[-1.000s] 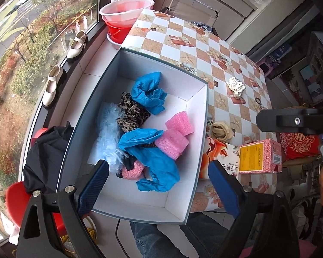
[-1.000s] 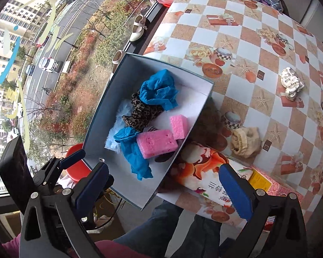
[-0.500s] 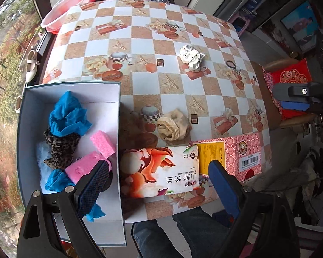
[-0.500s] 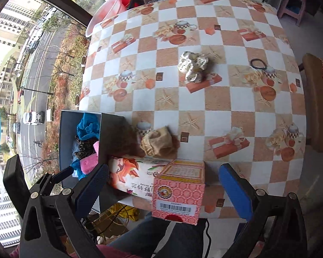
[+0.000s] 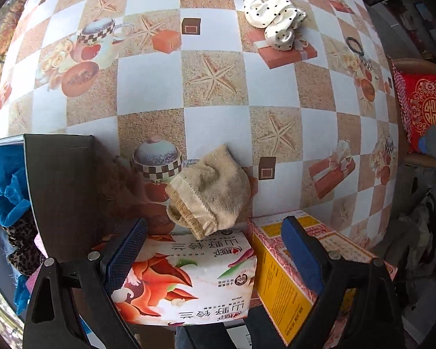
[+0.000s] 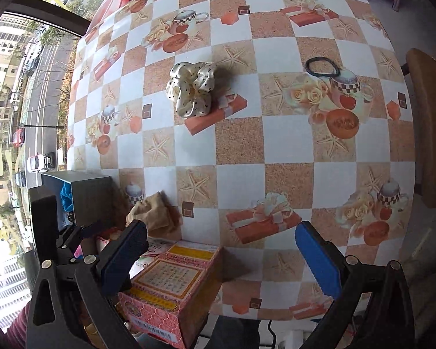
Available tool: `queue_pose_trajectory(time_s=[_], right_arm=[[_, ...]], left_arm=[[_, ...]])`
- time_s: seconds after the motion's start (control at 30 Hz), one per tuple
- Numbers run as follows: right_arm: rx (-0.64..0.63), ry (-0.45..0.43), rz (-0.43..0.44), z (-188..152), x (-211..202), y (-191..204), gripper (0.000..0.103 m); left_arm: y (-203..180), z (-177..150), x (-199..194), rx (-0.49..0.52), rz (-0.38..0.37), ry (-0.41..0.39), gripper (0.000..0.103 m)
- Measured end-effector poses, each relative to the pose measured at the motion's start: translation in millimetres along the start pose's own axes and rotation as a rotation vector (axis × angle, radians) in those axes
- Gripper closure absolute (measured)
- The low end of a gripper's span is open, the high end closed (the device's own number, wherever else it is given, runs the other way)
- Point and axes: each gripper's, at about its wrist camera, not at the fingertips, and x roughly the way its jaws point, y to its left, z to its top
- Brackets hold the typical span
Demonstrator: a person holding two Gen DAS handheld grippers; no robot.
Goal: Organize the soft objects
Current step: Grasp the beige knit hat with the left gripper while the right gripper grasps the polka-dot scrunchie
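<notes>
Beige sock (image 5: 209,192) lies crumpled on the checked table (image 5: 148,75), close to the near edge, just beyond the tissue pack (image 5: 189,279) and touching or overlapping its far end. To its left stands the grey box (image 5: 58,186) at the table's near left corner; inside show a blue cloth (image 5: 5,186), a leopard-print piece (image 5: 23,244) and a bit of pink (image 5: 39,240). The sock sits beside the box wall, apart from it. Right of the pack, touching it, is a pink and yellow carton (image 5: 279,270) at the near edge.

Left tool (image 5: 215,250) hovers over the pack and carton with its blue pads wide apart and nothing between them; the sock is just ahead of the gap.

Farther in, towards the middle of the table, a cream scrunchie with black dots (image 6: 191,87) rests alone, well apart from the sock. A black hair tie (image 6: 322,67) lies to its right, nearer the right edge, on the printed cup pattern.

Right tool (image 6: 221,244) is held above the near edge, its pads spread wide and empty; the carton is under its left pad and bare cloth under the rest. From this view the left tool's body shows at the lower left, in front of the box.

A brown chair (image 6: 427,122) with a red cushion (image 5: 427,104) stands off the right edge. Through the window (image 6: 20,87) past the left edge a street with cars is seen
</notes>
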Motion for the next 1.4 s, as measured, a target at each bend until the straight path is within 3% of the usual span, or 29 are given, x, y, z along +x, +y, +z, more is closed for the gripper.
queue_pose_trajectory(time_s=[0.3, 0.57, 0.87, 0.97, 1.17, 1.23, 1.27, 1.33, 1.37, 1.4], right_arm=[[-0.097, -0.027, -0.018, 82.8, 49.5, 18.4, 0.0], [-0.212, -0.041, -0.093, 125.3, 96.9, 50.3, 0.0], [-0.362, -0.06, -0.23, 129.3, 134.7, 71.0, 0.0], [-0.41, -0.048, -0.294, 124.5, 141.8, 77.4, 0.0], [-0.438, -0.051, -0.288, 115.5, 142.0, 75.2, 0.0], [-0.432, -0.057, -0.28, 111.7, 139.2, 71.0, 0.002], [-0.436, -0.069, -0.286, 106.2, 133.9, 67.1, 0.009], [-0.438, -0.093, -0.278, 104.3, 126.7, 61.5, 0.018], [-0.437, -0.107, -0.271, 103.7, 122.3, 58.6, 0.025], [-0.436, -0.121, -0.266, 102.0, 118.6, 55.6, 0.036]], left_arm=[[3.6, 13.8, 33.6, -0.092, 0.019, 0.093, 0.008], [5.2, 23.9, 57.1, -0.158, 0.025, 0.138, 0.008], [-0.6, 33.8, 76.3, -0.159, 0.08, 0.176, 0.008], [-6.8, 35.8, 90.0, -0.136, 0.143, 0.242, 0.0], [-7.8, 39.0, 87.1, -0.144, 0.135, 0.226, 0.001], [-6.5, 38.6, 79.5, -0.134, 0.137, 0.196, 0.01], [-7.8, 38.9, 75.2, -0.127, 0.14, 0.179, 0.014], [-11.4, 40.9, 64.9, -0.105, 0.145, 0.139, 0.039], [-12.6, 41.6, 60.3, -0.092, 0.139, 0.122, 0.047], [-13.5, 42.2, 56.0, -0.081, 0.121, 0.103, 0.063]])
